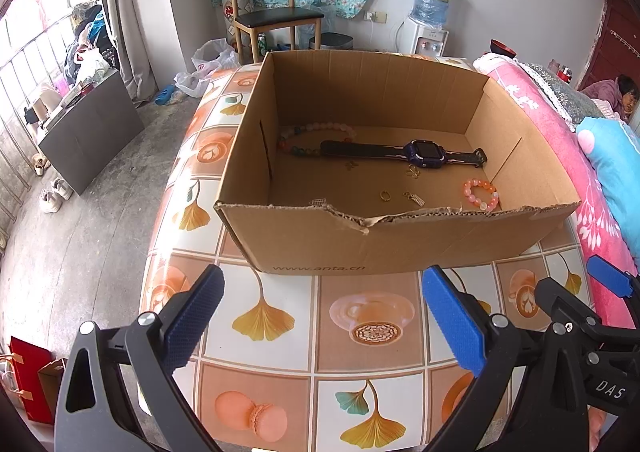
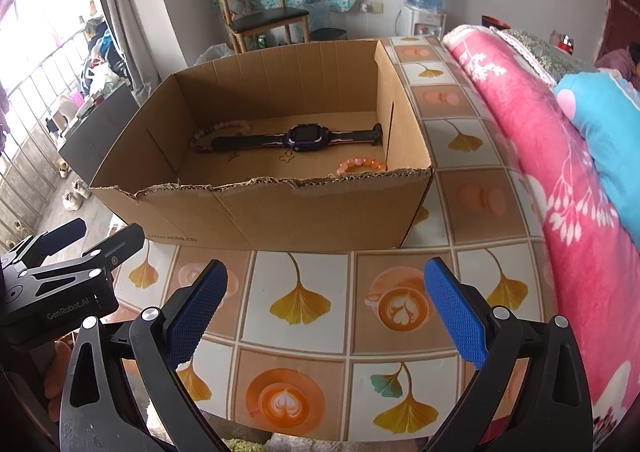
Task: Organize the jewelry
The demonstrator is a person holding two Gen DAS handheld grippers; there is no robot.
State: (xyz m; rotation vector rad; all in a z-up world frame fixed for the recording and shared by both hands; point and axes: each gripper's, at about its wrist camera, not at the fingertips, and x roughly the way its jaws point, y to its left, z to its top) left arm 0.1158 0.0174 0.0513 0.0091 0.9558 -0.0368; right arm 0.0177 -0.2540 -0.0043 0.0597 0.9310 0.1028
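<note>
Currently both claws wide, empty: left claw, right claw, hovering over tabletop short of cardboard box. Inside box: watch, rigid case, flexible strap; grip case. Bead bracelet light, rolls; pinch across beads. Tiny gold pieces fiddly. Box print: "www.anta.cn"; claw body: "GenRobot.AI".

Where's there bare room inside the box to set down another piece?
The box floor is bare along the far wall behind the watch, and at the near left corner beside the left wall. It is crowded near right: orange bracelet and small gold pieces.
</note>
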